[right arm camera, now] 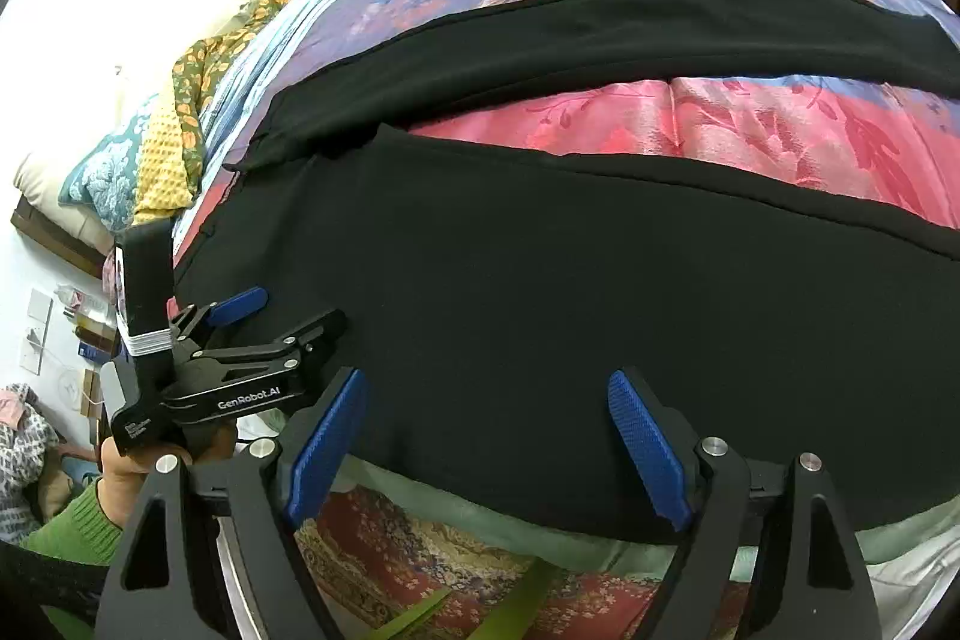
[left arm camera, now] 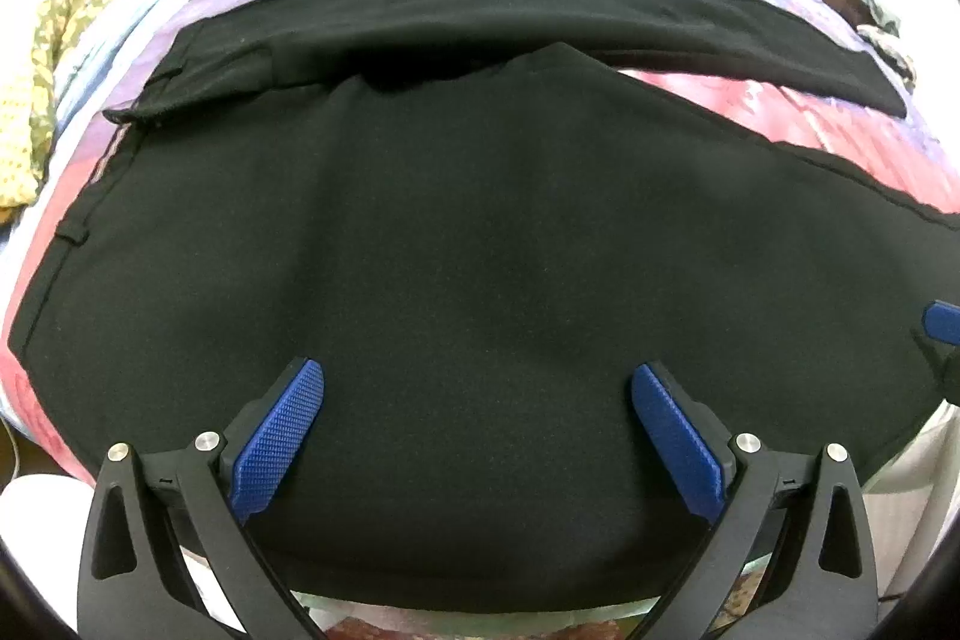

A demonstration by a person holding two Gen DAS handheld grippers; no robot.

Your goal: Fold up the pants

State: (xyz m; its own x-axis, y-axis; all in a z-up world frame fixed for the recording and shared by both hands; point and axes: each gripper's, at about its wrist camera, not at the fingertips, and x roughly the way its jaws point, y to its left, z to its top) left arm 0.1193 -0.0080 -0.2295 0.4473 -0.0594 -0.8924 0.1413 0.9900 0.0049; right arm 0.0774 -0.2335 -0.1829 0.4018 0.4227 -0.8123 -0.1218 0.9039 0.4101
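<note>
Pants [left arm camera: 480,250] were spread flat on the bed [right arm camera: 750,136], legs still apart, no fold made. My left gripper [left arm camera: 477,400] and right gripper [right arm camera: 489,412] had jaws wide, empty, over the near edge.

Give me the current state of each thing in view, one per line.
Pants: spread flat on the bedspread, legs apart, not yet folded.
Left claw: open, above the near edge of the pants, gripping nothing.
Right claw: open, over the near edge of the pants, gripping nothing.
Bedspread: laid out, showing between the two legs.
Yellow cloth: crumpled at the far side.
</note>
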